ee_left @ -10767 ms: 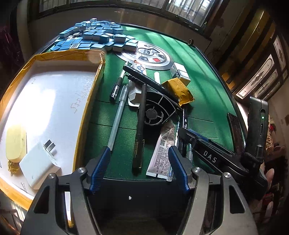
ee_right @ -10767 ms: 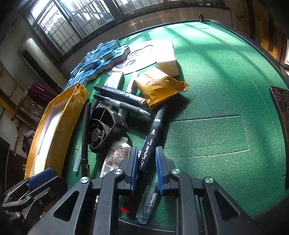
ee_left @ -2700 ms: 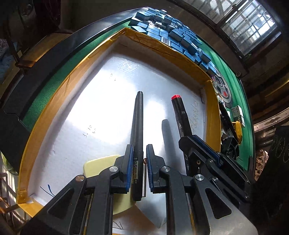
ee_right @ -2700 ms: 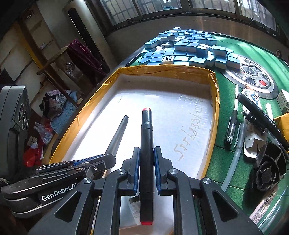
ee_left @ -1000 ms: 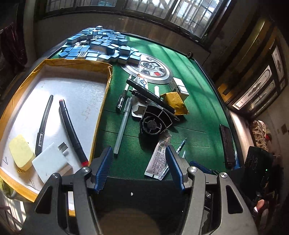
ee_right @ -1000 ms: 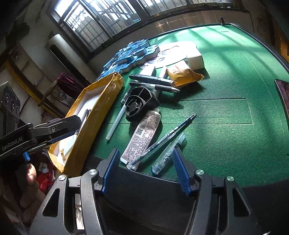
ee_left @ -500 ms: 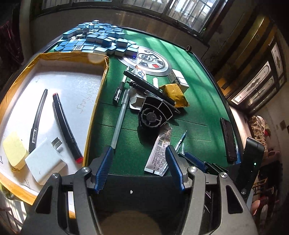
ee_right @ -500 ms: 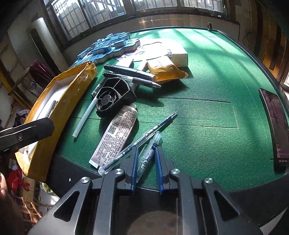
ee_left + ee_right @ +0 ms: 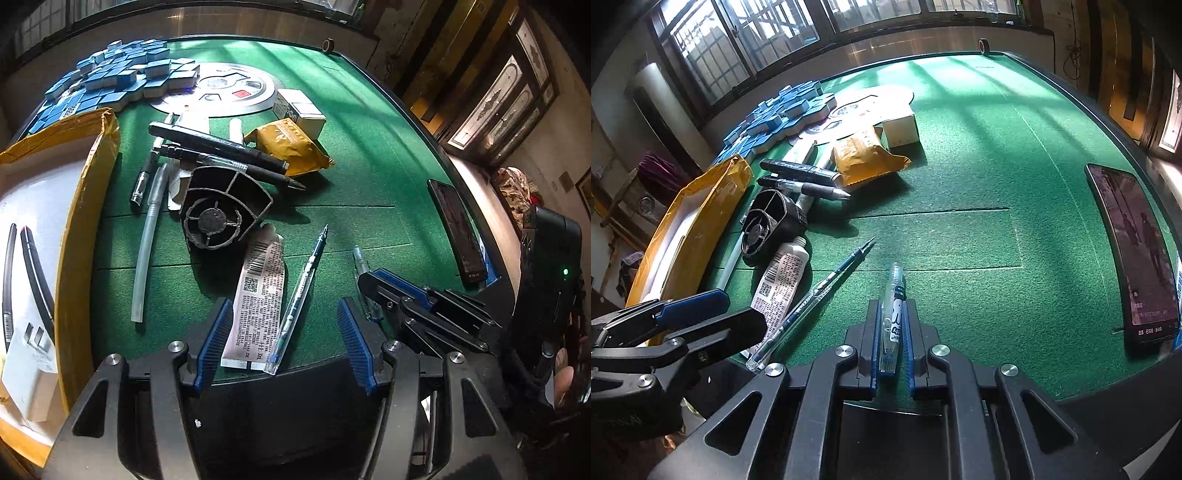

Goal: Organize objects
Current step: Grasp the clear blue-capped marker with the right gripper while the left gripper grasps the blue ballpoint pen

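- Green felt covers the table (image 9: 369, 155) across the left wrist view; the left gripper (image 9: 284, 343) sits at the lower centre with its blue pads spread wide and nothing between them.
- Between those pads, in the lower middle, lie a white tube (image 9: 258, 302) and a slim blue pen (image 9: 301, 295), side by side on the felt.
- A black fan housing (image 9: 221, 206) sits at centre, with two black markers (image 9: 218, 147) above it and a yellow packet (image 9: 291, 147) to their right.
- At the left edge, the yellow-rimmed tray (image 9: 79, 236) holds two dark pens (image 9: 35, 273) and a white charger (image 9: 31, 369).
- At right centre, the right gripper (image 9: 369, 291) is seen from the side.
- In the right wrist view, the right gripper (image 9: 892, 332) at lower centre is clamped narrow on a clear pen (image 9: 892, 317), which points up the frame.
- The blue pen (image 9: 820, 291) lies just left of it; a phone (image 9: 1134, 251) rests at the right edge.
- Blue tiles (image 9: 775, 114) crowd the upper left.
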The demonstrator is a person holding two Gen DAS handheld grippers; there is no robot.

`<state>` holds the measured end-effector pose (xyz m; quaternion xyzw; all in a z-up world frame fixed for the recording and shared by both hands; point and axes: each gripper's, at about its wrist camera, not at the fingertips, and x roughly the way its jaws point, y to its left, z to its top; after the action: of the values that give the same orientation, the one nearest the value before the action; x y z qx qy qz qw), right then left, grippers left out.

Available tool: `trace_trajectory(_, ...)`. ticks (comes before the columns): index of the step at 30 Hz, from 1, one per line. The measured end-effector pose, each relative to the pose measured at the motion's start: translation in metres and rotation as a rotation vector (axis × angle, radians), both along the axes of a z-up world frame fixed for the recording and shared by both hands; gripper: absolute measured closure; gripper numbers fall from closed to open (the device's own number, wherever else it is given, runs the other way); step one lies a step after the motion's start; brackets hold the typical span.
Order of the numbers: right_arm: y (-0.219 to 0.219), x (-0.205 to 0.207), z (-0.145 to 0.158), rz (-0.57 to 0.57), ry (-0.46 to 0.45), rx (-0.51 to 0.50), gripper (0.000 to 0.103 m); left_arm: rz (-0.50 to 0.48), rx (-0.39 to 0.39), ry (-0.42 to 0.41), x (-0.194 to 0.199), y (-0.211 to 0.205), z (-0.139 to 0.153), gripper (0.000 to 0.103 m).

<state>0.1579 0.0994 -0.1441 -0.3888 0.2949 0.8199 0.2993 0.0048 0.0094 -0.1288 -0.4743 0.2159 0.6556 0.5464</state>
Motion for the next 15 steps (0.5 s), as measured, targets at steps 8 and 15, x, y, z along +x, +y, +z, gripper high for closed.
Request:
trace_trajectory(8,0.005,0.003,-0.003,0.018,0.052,-0.043,0.093,-0.07,-0.038,0.102,0.017,0.013,-0.014,0.079)
trace_trajectory(15,0.006,0.005,-0.004,0.025,0.066,-0.051,0.093,-0.157,-0.092,0.192,0.035,0.028,-0.025,0.087)
